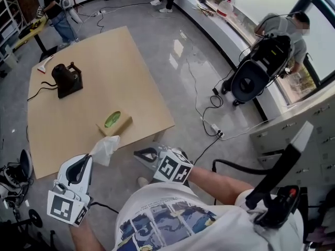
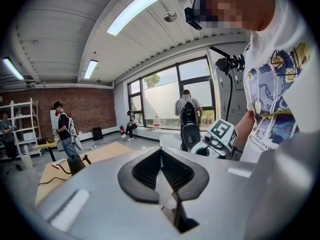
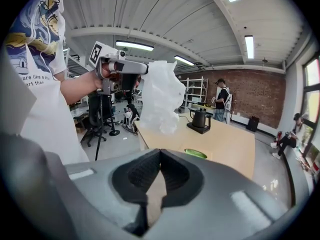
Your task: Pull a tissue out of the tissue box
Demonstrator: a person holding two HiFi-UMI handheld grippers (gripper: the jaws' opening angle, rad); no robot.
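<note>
The tissue point(image 1: 106, 149) is held clear of the tissue box point(image 1: 116, 123), pinched in the clenched jaws of the left gripper point(image 1: 90, 159), probably by one corner, so that it hangs free. The right gripper point(image 1: 139, 153) is closed on nothing and is held off the table point(image 1: 78, 103), where the box sits near the edge.

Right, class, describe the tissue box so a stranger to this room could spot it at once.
Start at the big wooden table. Near its front edge, toward the wearer, sits a small tan tissue box. Unlike the black kettle further back, it is low with a green oval opening on top.
</note>
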